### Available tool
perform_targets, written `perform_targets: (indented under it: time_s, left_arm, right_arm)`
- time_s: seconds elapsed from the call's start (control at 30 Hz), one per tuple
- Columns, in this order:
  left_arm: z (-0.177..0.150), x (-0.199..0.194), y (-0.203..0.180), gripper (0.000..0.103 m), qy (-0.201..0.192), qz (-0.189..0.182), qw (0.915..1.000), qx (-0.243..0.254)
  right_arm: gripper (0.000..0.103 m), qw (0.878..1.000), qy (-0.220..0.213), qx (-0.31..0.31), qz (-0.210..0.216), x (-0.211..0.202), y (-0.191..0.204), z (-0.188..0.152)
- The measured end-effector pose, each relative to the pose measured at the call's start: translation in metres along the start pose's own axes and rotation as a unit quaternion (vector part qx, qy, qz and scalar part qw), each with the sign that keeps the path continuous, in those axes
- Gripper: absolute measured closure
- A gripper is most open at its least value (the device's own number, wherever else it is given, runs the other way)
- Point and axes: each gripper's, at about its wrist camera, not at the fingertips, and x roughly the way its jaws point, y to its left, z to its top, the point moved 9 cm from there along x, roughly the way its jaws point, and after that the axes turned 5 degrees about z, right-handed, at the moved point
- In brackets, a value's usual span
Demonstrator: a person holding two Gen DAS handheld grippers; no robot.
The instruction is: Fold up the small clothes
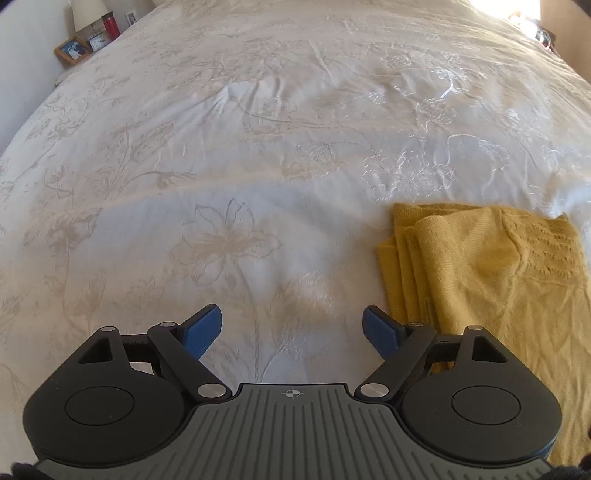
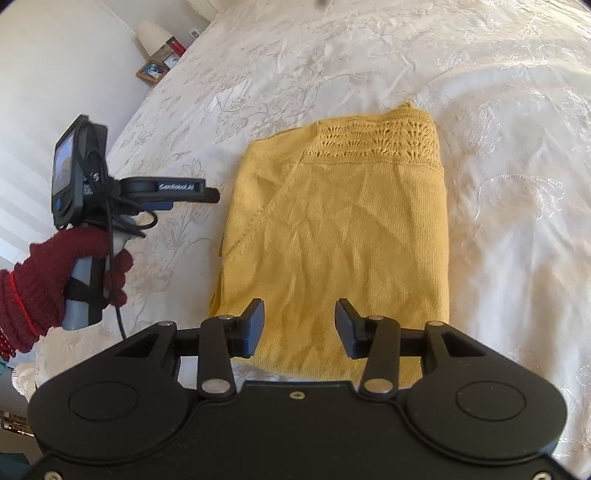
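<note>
A mustard yellow knit sweater [image 2: 340, 236] lies folded into a rectangle on the white bedspread [image 2: 498, 184], its lacy yoke at the far end. In the left wrist view the sweater [image 1: 487, 280] sits to the right. My right gripper [image 2: 300, 328] hovers over the sweater's near edge, jaws apart with nothing pinched between them. My left gripper [image 1: 291, 334] stands open wide over bare bedspread [image 1: 240, 166], just left of the sweater's layered edge. From the right wrist view the left gripper [image 2: 212, 195] shows from the side, held by a hand in a dark red knitted glove [image 2: 55, 273].
A bedside table [image 1: 74, 50] at the far left corner carries a lamp [image 1: 88, 14], a red bottle [image 1: 110, 24], a small clock and a framed picture. A white wall [image 2: 55, 92] runs along the bed's left side. Bright light falls at the far right.
</note>
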Motion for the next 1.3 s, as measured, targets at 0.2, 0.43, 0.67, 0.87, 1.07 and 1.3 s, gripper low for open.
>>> perform_targets:
  time_s: [0.2,0.43,0.67,0.87,1.07,1.3]
  left_arm:
    - [-0.022,-0.012,-0.004,0.019,0.016,-0.057,0.9977,-0.033]
    - [-0.029,-0.019,-0.012,0.019,0.029,-0.079,0.9957,-0.038]
    - [-0.035,-0.033,-0.02,0.019,0.047,-0.126,0.99,-0.044]
    - [-0.047,-0.044,-0.045,0.019,0.09,-0.223,0.9675,-0.077]
    - [-0.052,-0.039,-0.077,0.019,0.115,-0.276,0.9491,-0.098]
    - [-0.038,-0.014,-0.088,0.025,0.108,-0.263,0.9508,-0.122]
  right_arm:
    - [0.045,0.992,0.033,-0.119,0.0,0.021,0.037,-0.008]
    - [0.046,0.953,0.065,-0.294,-0.02,0.054,0.09,-0.042]
    - [0.093,0.935,0.049,-0.344,-0.076,0.054,0.088,-0.037]
    - [0.093,0.964,-0.013,-0.255,-0.071,0.017,0.077,-0.004]
    - [0.093,0.973,-0.021,-0.219,-0.067,0.009,0.069,0.001]
    - [0.093,0.975,-0.017,-0.216,-0.054,0.013,0.074,-0.005]
